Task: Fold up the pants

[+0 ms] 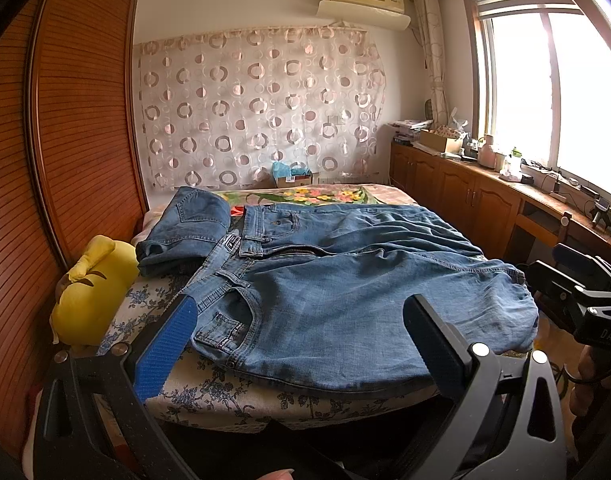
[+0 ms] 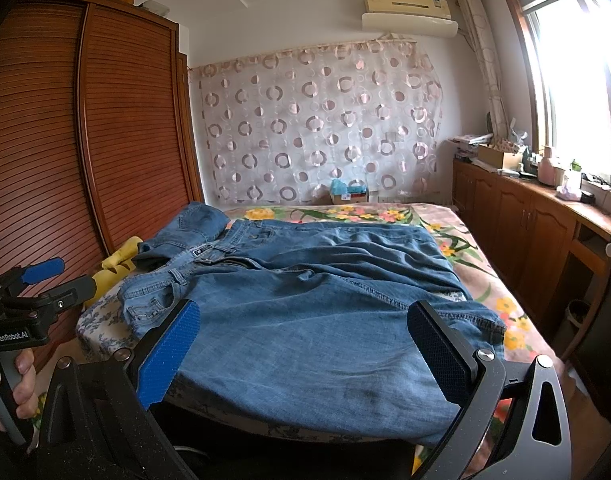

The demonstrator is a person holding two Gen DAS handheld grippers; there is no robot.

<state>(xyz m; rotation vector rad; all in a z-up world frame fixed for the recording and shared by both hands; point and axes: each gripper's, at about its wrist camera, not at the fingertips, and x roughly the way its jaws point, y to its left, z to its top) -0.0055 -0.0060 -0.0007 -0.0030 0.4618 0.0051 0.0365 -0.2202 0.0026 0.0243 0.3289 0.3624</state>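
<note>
Two pairs of blue jeans lie on the bed (image 1: 209,396). The larger pair of jeans (image 1: 345,280), spread flat with its waistband toward the wardrobe side and its legs running toward the window side, covers most of the near part of the mattress, and its near edge hangs slightly over the bed's front edge. The second pair, a small folded pair of jeans (image 1: 185,228), sits on the far left, its near edge touching the waistband of the spread pair. One yellow plush toy (image 1: 91,292) rests at the left edge of the bed against the wooden wardrobe (image 1: 77,120). There are two tools, each held by a hand. The left tool (image 1: 301,344) hovers just before the near edge of the spread jeans, around the pocket area, its two fingers wide apart and gripping nothing; one finger (image 1: 165,352) shows a blue textured pad. The right tool (image 2: 305,352) hangs in the same released way before the leg portion, its two fingers splayed with denim visible between them but not pinched. In the right wrist view the left tool's handle appears at the left edge, grasped by a hand (image 2: 21,384). One air conditioner (image 1: 363,0) hangs above one circle-patterned curtain (image 1: 257,108) on the far wall.
</note>
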